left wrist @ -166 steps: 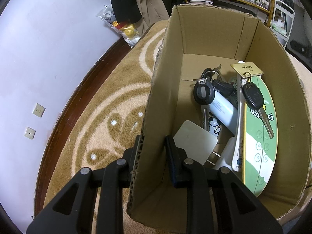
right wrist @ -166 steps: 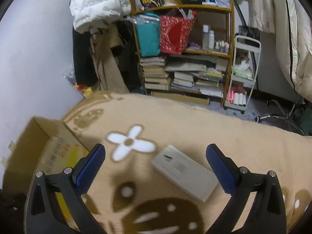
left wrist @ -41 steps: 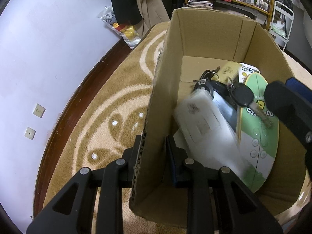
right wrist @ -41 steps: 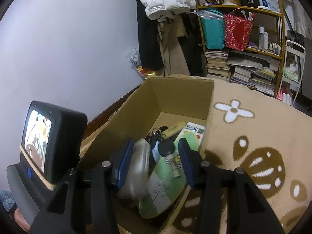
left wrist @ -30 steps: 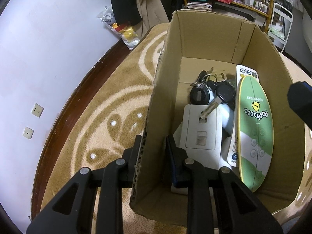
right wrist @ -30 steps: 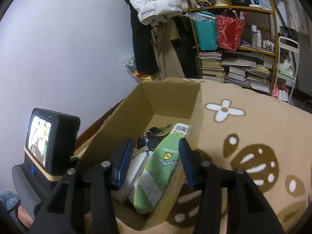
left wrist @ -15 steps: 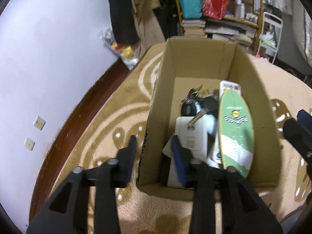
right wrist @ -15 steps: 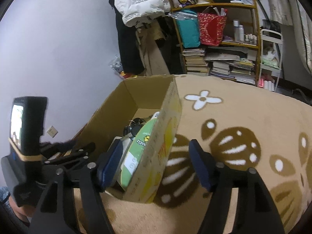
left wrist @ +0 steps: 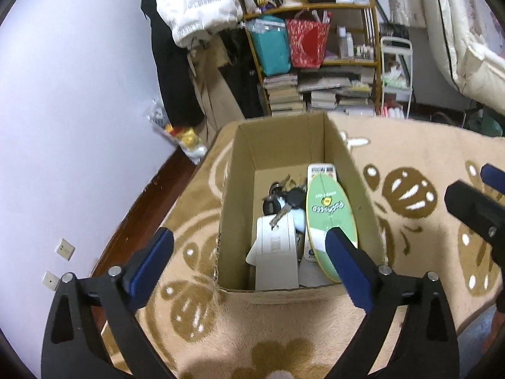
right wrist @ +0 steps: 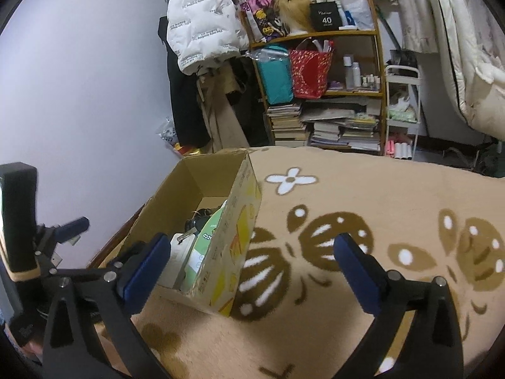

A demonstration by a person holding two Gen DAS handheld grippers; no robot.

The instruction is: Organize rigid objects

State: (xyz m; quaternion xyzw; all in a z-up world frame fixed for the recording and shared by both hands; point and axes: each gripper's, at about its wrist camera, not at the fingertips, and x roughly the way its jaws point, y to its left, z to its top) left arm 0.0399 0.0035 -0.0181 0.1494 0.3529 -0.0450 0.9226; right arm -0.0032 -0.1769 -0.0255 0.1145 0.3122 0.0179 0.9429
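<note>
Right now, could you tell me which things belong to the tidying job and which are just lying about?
Job: cardboard box; inside it, green oval board, white flat device, keys.

Lying about: bookshelf, white puffer jacket, patterned rug.

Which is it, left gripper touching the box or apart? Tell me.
Apart. The left wrist view shows the left gripper open, its fingers spread and raised in front of the box, with rug visible between them and the cardboard.
</note>
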